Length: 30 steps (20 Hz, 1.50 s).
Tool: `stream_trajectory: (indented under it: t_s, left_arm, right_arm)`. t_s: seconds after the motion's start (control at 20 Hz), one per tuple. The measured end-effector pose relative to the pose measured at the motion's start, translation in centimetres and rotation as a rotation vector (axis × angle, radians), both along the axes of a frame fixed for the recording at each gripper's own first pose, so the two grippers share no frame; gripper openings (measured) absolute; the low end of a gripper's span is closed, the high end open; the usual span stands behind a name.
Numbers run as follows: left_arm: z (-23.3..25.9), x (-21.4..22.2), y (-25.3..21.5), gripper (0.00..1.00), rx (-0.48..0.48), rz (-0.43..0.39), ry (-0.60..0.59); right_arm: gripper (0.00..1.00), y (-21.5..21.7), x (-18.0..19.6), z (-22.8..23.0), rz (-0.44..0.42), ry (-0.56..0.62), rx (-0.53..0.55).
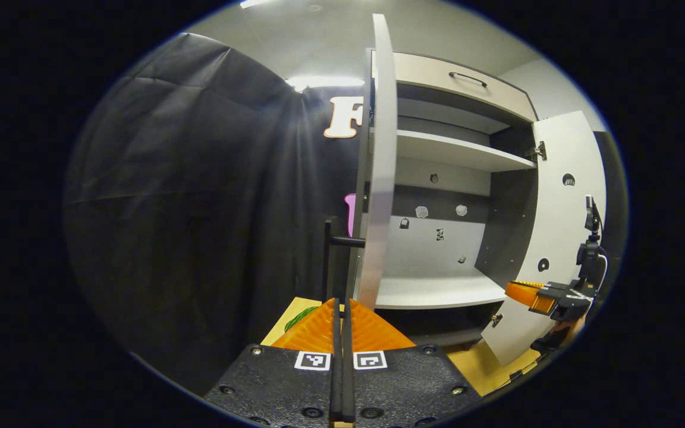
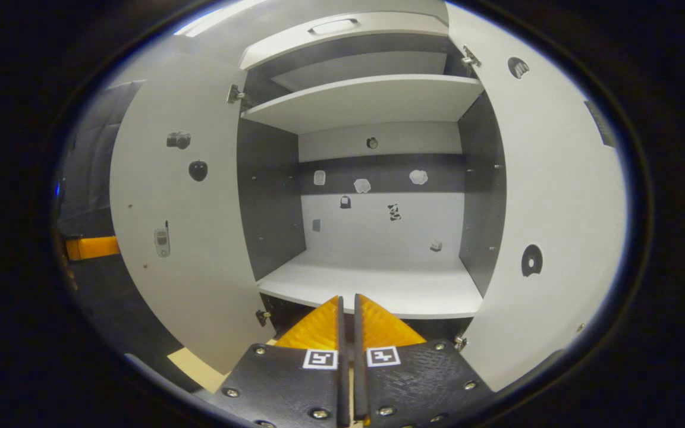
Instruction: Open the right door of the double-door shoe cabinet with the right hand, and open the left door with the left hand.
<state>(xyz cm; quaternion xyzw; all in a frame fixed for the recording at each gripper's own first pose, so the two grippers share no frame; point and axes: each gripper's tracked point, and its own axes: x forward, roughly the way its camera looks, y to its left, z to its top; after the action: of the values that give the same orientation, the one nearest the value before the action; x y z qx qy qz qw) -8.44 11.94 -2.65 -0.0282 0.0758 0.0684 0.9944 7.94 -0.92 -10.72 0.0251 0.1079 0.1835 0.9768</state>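
1. Left gripper view: the left gripper (image 1: 342, 321), orange-fingered on a black body, has its jaws pressed together and pinching nothing
2. Just ahead of it the pale grey left door (image 1: 380, 172) of the double-door shoe cabinet (image 1: 461, 83) stands edge-on and swung wide, its black bar handle (image 1: 342, 241) above the fingertips without touching them
3. Far right, the right gripper (image 1: 527, 294) sits by the opened pale grey right door (image 1: 562, 238)
4. Right gripper view: the right gripper (image 2: 347, 324) has jaws nearly closed, a thin slit between, empty
5. Both doors spread aside; the white lower shelf (image 2: 378, 288) lies open ahead, over a tan desk (image 2: 197, 365)
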Motion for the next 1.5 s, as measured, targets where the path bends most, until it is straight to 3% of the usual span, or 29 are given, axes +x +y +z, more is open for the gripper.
stream_trajectory:
  t_s: [0.35,0.6,1.2,1.3,1.35,1.4,1.5]
  left_arm:
    - [1.8,1.3,-5.8,0.0,-0.014,-0.121,-0.053]
    - [1.7,2.7,-9.7,0.0,-0.011,-0.219,-0.053]
    - [1.3,6.5,-17.2,0.0,0.03,-0.385,-0.068]
    - [1.3,6.8,-18.4,0.11,0.026,-0.413,-0.069]
    - [1.3,6.8,-19.0,0.2,0.016,-0.43,-0.07]
    - [1.4,6.9,-19.5,0.22,0.01,-0.441,-0.073]
    - [1.4,7.2,-20.2,0.4,0.015,-0.457,-0.071]
  right_arm:
    - [0.04,-2.2,-0.4,1.6,-0.117,-0.022,0.033]
    - [0.04,-4.7,-1.9,3.9,-0.219,-0.084,-0.014]
    - [0.12,-6.3,-7.4,9.9,-0.292,-0.223,0.001]
    - [0.25,-7.0,-7.4,9.9,-0.315,-0.223,0.003]
    - [0.25,-7.4,-7.6,9.9,-0.329,-0.225,0.005]
    - [0.26,-7.8,-7.8,10.1,-0.34,-0.229,0.01]
    - [0.28,-8.3,-8.1,10.4,-0.359,-0.239,0.017]
